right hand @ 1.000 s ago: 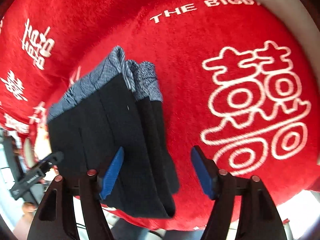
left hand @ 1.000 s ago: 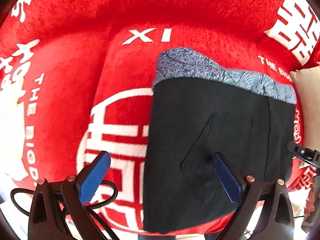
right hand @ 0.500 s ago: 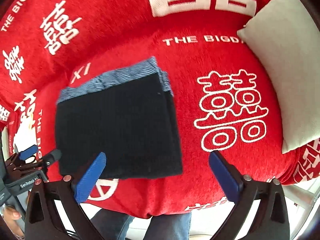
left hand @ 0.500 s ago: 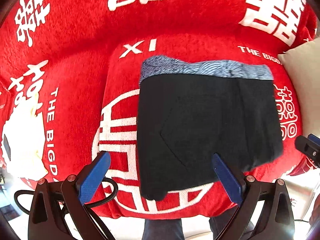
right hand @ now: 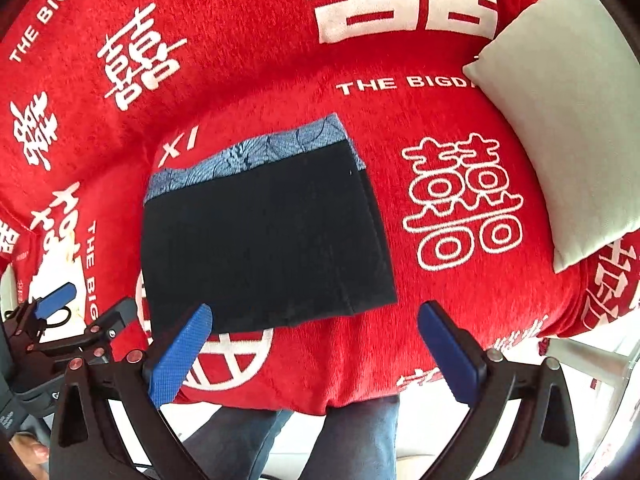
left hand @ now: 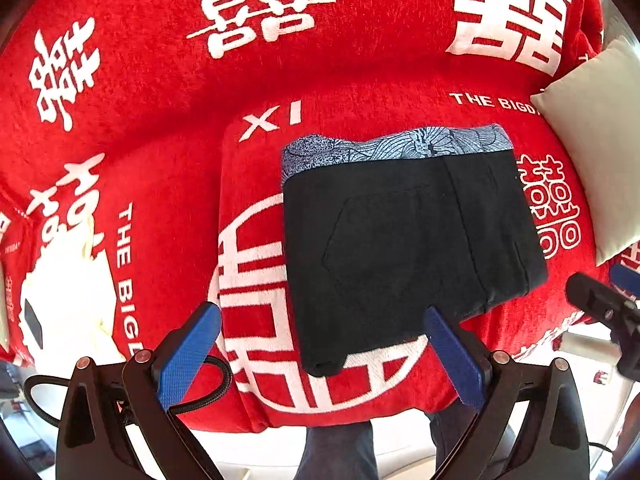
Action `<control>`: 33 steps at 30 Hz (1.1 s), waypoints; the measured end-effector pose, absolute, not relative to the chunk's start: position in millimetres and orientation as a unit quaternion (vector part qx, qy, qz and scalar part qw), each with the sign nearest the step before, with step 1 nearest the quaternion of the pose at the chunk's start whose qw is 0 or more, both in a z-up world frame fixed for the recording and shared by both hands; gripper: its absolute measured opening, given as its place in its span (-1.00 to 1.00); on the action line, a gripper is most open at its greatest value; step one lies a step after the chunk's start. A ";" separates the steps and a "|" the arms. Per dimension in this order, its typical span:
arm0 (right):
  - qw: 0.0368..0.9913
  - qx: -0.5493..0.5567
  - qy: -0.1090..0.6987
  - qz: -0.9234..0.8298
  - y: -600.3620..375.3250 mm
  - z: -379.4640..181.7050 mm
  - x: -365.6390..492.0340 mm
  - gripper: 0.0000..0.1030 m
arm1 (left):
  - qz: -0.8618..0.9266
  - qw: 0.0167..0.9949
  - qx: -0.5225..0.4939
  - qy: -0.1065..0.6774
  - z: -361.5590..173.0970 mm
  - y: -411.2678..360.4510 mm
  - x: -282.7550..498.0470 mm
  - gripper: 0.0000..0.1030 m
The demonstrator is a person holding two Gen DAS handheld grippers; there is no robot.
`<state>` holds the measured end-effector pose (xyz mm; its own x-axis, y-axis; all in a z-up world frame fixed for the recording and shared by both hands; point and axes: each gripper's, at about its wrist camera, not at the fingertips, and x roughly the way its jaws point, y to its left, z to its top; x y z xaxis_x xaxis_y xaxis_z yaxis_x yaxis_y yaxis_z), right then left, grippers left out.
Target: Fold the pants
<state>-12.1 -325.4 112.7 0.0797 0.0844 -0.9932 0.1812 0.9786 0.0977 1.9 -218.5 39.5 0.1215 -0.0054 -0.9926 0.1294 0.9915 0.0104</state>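
I am holding my left gripper (left hand: 320, 354) and right gripper (right hand: 316, 354) wide open, gripping nothing, above the folded pants (left hand: 404, 240) ahead; I am keeping both clear so nothing snags.

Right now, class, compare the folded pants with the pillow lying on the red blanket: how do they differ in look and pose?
The folded pants are black with a blue patterned waistband; the pillow is plain off-white. The pants lie flat and thin in a squared stack mid-blanket; the pillow is plump and sits at the blanket's right side. Both rest on the red blanket, untouched by either gripper.
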 end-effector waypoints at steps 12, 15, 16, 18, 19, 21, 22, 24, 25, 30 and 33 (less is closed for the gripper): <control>0.730 0.048 0.682 0.001 -322.6 130.5 -28.3 0.99 | -0.007 0.740 0.042 0.671 57.6 -241.1 -36.2 0.98; 0.731 0.042 0.681 0.009 -324.4 135.2 -34.7 0.99 | 0.005 0.742 0.054 0.669 63.6 -249.3 -46.7 0.98; 0.729 0.044 0.683 0.012 -325.6 135.6 -36.5 0.99 | 0.008 0.741 0.052 0.670 65.0 -251.0 -49.3 0.98; 0.725 0.046 0.687 0.015 -328.2 136.0 -40.2 0.99 | 0.013 0.738 0.042 0.674 66.5 -253.1 -54.0 0.98; 0.724 0.044 0.688 0.015 -329.2 136.1 -41.8 0.99 | 0.015 0.737 0.039 0.675 66.8 -253.8 -55.9 0.98; 0.722 0.041 0.690 0.019 -330.8 136.5 -44.8 0.99 | 0.019 0.736 0.038 0.675 68.0 -256.9 -60.8 0.98; 0.722 0.039 0.690 0.020 -331.5 136.6 -46.0 0.99 | 0.020 0.736 0.038 0.675 68.4 -257.7 -62.9 0.98; 0.722 0.037 0.690 0.022 -333.3 137.3 -48.2 0.99 | 0.021 0.736 0.039 0.676 69.5 -260.1 -66.1 0.98; 0.722 0.036 0.690 0.022 -333.8 137.6 -48.7 0.99 | 0.022 0.736 0.038 0.676 70.1 -261.6 -67.5 0.98; 0.724 0.035 0.688 0.025 -337.6 140.1 -50.3 0.99 | 0.025 0.738 0.036 0.673 73.7 -265.9 -70.4 0.98; 0.726 0.033 0.686 0.027 -339.3 141.3 -50.5 0.99 | 0.027 0.739 0.037 0.672 74.9 -268.7 -70.6 0.98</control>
